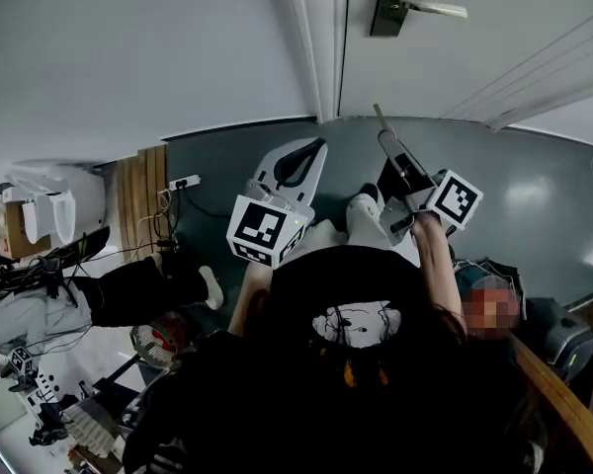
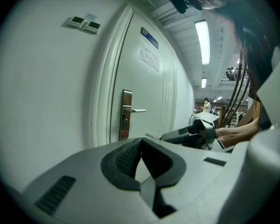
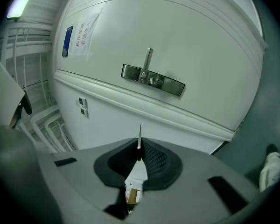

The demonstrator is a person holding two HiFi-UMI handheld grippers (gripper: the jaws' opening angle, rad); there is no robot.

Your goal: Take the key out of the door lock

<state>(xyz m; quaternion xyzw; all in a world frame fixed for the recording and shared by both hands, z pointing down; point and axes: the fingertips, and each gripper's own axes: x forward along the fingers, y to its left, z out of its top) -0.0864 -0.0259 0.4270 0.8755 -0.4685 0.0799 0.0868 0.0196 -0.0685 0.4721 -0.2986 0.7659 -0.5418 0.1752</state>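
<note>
Steel first: the thin silver key blade [image 3: 139, 135] is pinched in your right gripper [image 3: 140, 149], clear of the brushed-metal door lock plate [image 3: 152, 80]. Your left gripper [image 2: 141, 144] is closed, seemingly empty. With only the blade's edge held, any wrist roll could drop it.

Glossy metal lock plate [image 3: 152, 80], matt white door [image 3: 177, 31] (key [image 3: 139, 138] probably metal)

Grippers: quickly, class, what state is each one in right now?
Left gripper: closed, empty.
Right gripper: closed on the key.
</note>
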